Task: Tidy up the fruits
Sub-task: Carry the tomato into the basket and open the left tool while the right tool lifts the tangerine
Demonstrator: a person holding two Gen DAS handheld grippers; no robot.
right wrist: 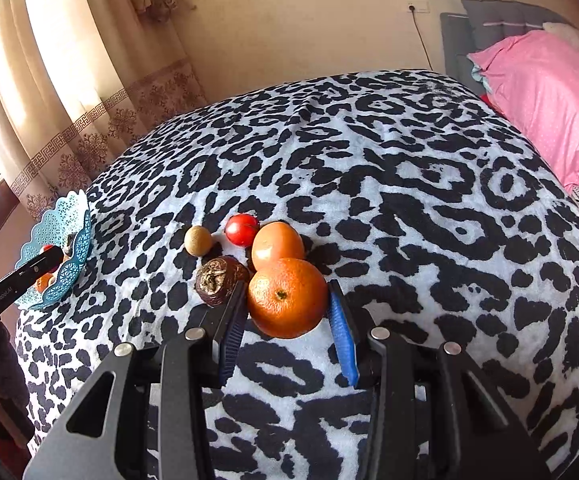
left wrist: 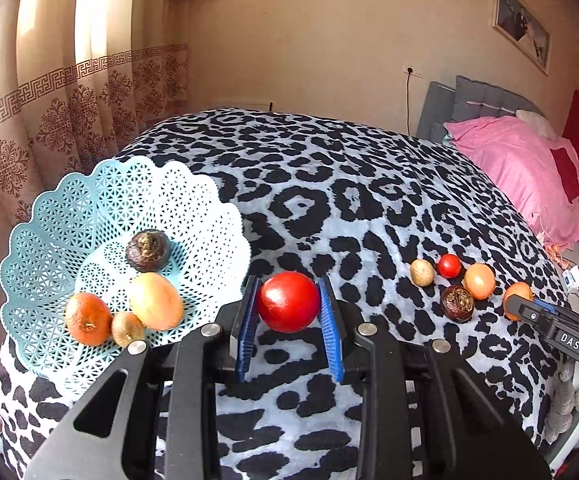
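Fingers of the left gripper (left wrist: 289, 306) pinch a smooth red fruit (left wrist: 288, 301) mid-frame beside the basket (left wrist: 205, 216). Right gripper (right wrist: 287, 312) brackets the orange (right wrist: 287, 298) lower centre, gap showing. Both look firm, roundish, likely slippery; grab across the widest part.

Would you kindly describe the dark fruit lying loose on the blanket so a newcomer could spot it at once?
On the leopard-print blanket, find the small fruit cluster well right of the blue basket. The dark brown fruit sits at its near-left edge, beside the large orange. Unlike its smooth, bright neighbours, it is dark and wrinkled with a rough tan crown.
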